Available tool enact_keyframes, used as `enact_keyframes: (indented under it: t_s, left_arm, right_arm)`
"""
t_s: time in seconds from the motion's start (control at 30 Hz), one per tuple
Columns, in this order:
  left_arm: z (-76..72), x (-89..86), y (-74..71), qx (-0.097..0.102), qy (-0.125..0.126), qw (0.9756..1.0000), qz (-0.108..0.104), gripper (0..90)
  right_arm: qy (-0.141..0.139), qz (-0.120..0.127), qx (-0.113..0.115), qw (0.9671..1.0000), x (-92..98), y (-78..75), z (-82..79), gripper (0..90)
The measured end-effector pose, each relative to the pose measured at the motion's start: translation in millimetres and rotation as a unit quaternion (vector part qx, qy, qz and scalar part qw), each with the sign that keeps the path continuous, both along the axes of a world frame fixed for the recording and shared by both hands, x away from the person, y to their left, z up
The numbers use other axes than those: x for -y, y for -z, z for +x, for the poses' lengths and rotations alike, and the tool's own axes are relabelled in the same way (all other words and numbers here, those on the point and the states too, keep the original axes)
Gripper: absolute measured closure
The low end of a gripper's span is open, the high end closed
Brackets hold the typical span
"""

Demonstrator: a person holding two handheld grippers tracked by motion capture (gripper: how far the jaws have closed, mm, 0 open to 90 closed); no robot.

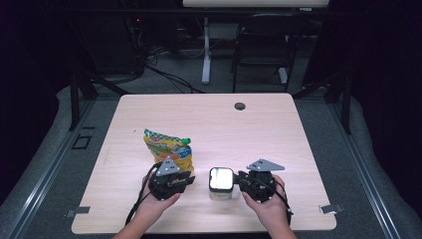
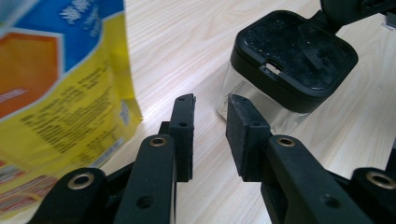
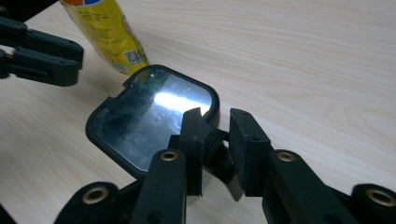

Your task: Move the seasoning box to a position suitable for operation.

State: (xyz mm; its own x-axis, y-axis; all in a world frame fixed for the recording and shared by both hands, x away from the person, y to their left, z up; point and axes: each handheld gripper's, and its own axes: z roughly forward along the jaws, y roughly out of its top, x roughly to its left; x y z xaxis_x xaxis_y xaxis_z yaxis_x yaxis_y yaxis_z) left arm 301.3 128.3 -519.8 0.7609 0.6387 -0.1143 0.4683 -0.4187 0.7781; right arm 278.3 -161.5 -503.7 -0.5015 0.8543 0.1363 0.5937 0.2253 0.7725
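The jar [image 1: 221, 183] sits near the front edge of the table [image 1: 278, 124], between the two hands. It is clear with a black lid [image 2: 292, 51] on top. The snack bag [image 1: 169, 149] lies just left of it and a bit farther back.

The right tongs [image 3: 215, 122] sit at the right edge of the lid. There is a gap between their tips, and a small black hinge part of the lid sits in that gap. I cannot tell if they squeeze it yet.

The left tongs [image 2: 211, 114] are apart with nothing between them. They point at the jar's left side, close but not touching.

If the right tongs pull up on the lid before the left tongs hold the jar, the whole jar may tip or slide. The glass looks smooth, so a weak grip could slip. The left tongs could also bump the bag.
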Motion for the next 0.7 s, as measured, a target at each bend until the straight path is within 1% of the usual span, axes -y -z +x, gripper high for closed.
enact_keyframes:
  t_s: [0.13, 0.23, 0.27, 0.3, 0.33, 0.4, 0.47, 0.5, 0.53, 0.6, 0.7]
  left_arm:
    - [-1.4, 3.0, 2.7, 0.002, 0.000, 1.0000, -0.001, 73.3]
    - [-3.7, 2.4, 5.5, 0.004, 0.006, 1.0000, -0.001, 74.7]
    - [-4.6, 1.5, 5.3, 0.000, 0.008, 1.0000, -0.001, 74.9]
    - [-5.1, 0.1, 5.2, 0.001, 0.010, 0.9999, -0.004, 74.9]
    - [-6.6, -1.3, 4.6, 0.002, 0.010, 0.9999, -0.009, 75.3]
    - [-7.4, -1.9, 4.2, 0.000, 0.011, 0.9999, -0.010, 75.6]
    - [-7.4, -1.9, 4.1, 0.000, 0.011, 0.9999, -0.012, 76.0]
    - [-7.1, -1.7, 4.3, 0.001, 0.012, 0.9999, -0.012, 76.4]
    - [-7.0, -1.4, 4.6, 0.000, 0.013, 0.9998, -0.012, 77.5]
    - [-7.5, -1.0, 5.2, -0.001, 0.015, 0.9998, -0.011, 78.3]
    - [-7.8, 1.3, 7.4, -0.004, 0.019, 0.9998, -0.009, 79.1]
  right_arm:
    - [-0.002, 0.002, 0.002, 1.0000, -1.7, 0.8, 0.0, 75.4]
    - [-0.003, 0.003, 0.005, 1.0000, -2.9, 1.2, 0.3, 77.6]
    - [-0.009, 0.006, 0.007, 0.9999, -4.6, 1.8, 0.7, 78.7]
    - [-0.009, 0.006, 0.007, 0.9999, -4.6, 1.8, 0.7, 78.7]
    - [-0.016, 0.007, 0.009, 0.9998, -7.3, 2.3, 0.6, 78.6]
    - [-0.016, 0.007, 0.009, 0.9998, -8.2, 2.2, 0.3, 78.6]
    - [-0.022, 0.007, 0.015, 0.9996, -11.2, 2.8, 0.4, 78.7]
    - [-0.024, 0.003, 0.016, 0.9996, -11.7, 2.8, 0.5, 79.3]
    - [-0.021, -0.003, 0.024, 0.9995, -12.3, 2.0, -0.3, 83.4]
    - [-0.020, 0.002, 0.026, 0.9995, -12.1, 2.1, -0.9, 84.6]
    - [-0.018, 0.001, 0.022, 0.9996, -11.5, 2.0, -0.7, 85.8]
